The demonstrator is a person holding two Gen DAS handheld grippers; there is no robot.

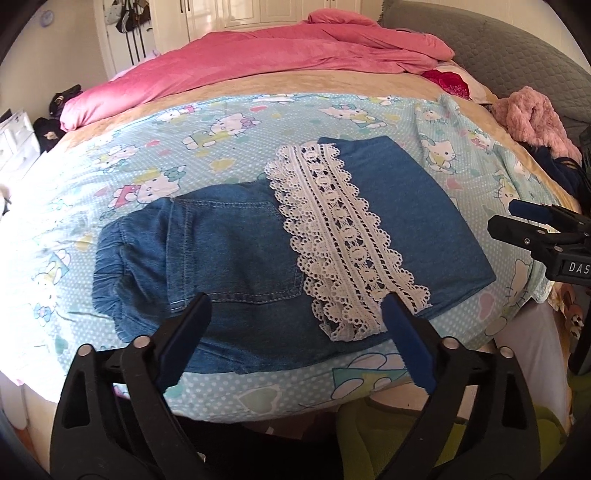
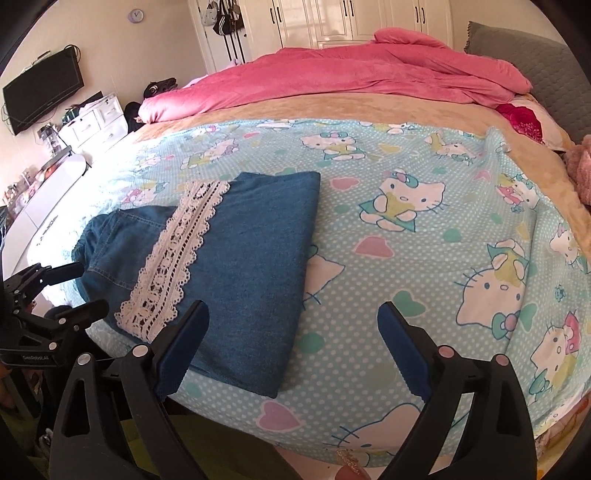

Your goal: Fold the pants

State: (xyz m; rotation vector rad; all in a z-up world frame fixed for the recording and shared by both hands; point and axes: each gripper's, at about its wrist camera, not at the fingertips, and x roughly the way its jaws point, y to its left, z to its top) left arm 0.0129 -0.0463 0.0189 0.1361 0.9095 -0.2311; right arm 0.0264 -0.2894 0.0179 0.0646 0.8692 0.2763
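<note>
Blue denim pants (image 1: 236, 251) with a white lace band (image 1: 340, 236) lie folded on the cartoon-print sheet (image 1: 221, 125), legs doubled over the waist part. My left gripper (image 1: 295, 314) is open and empty, just above the pants' near edge. My right gripper (image 2: 291, 325) is open and empty, over the folded pants' (image 2: 251, 236) right near corner; the lace band (image 2: 173, 254) runs left of it. The right gripper also shows at the right edge of the left wrist view (image 1: 532, 221). The left gripper shows at the left edge of the right wrist view (image 2: 77, 288).
A pink duvet (image 1: 258, 59) is heaped at the far side of the bed. A pink fluffy garment (image 1: 532, 118) lies at the right by the grey headboard (image 1: 480, 33). White drawers (image 2: 96, 122) and a wall TV (image 2: 44, 88) stand to the left.
</note>
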